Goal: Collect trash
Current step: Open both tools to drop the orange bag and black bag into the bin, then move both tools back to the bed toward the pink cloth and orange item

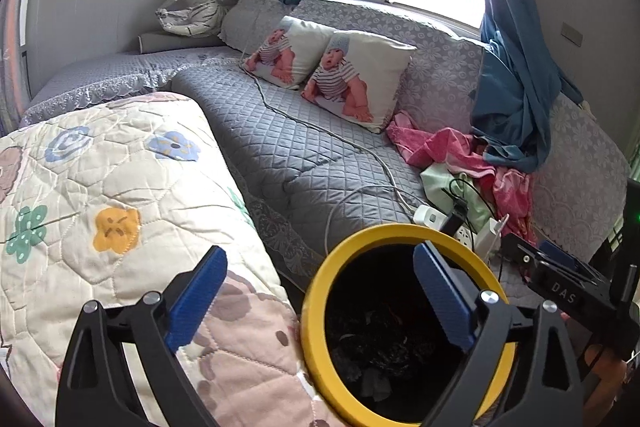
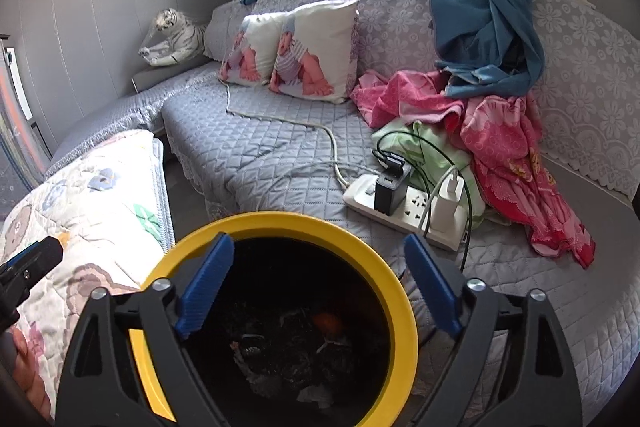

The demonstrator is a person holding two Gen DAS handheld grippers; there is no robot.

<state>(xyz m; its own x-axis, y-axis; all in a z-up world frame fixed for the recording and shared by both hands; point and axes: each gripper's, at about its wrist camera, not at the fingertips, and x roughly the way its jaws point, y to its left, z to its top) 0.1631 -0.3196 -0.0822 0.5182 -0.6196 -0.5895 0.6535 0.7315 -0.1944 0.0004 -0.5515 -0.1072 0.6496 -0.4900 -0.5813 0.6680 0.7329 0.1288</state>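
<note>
A round bin with a yellow rim (image 1: 316, 291) stands between a quilt-covered bed and a grey sofa; it also shows in the right wrist view (image 2: 280, 221). Its dark inside holds crumpled trash (image 2: 288, 351). My left gripper (image 1: 320, 291) is open and empty, its left finger over the quilt and its right finger over the bin mouth. My right gripper (image 2: 316, 287) is open and empty, held over the bin mouth. The right gripper's body shows at the right edge of the left wrist view (image 1: 560, 279).
A floral quilt (image 1: 100, 195) lies at left. The grey sofa (image 2: 280, 151) carries two baby-print pillows (image 2: 304, 47), a white power strip with chargers (image 2: 408, 211), a white cable, pink and green cloths (image 2: 500, 131) and a blue curtain (image 2: 480, 27). A toy tiger (image 1: 192, 11) sits far left.
</note>
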